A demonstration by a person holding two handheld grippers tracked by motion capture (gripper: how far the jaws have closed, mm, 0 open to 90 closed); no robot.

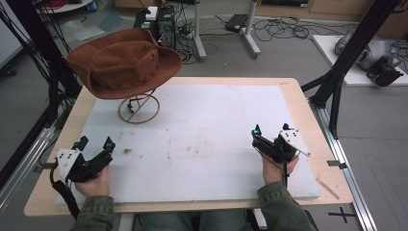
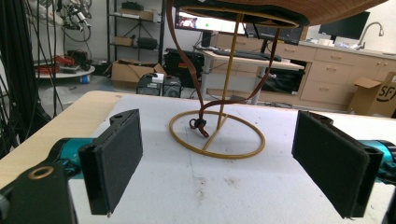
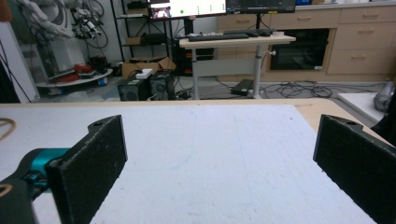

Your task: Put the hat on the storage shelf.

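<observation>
A brown brimmed hat rests on a thin gold wire stand at the table's far left; its round base ring lies on the white board, and a brown chin strap hangs down to it. My left gripper is at the near left, open and holding nothing, pointing toward the stand. My right gripper is at the near right, open, with bare board between its jaws. In the left gripper view the hat's brim shows from below.
A white foam board covers most of the wooden table. Black frame posts stand at the right and left sides. Beyond the far edge are desks, cables and boxes on the floor.
</observation>
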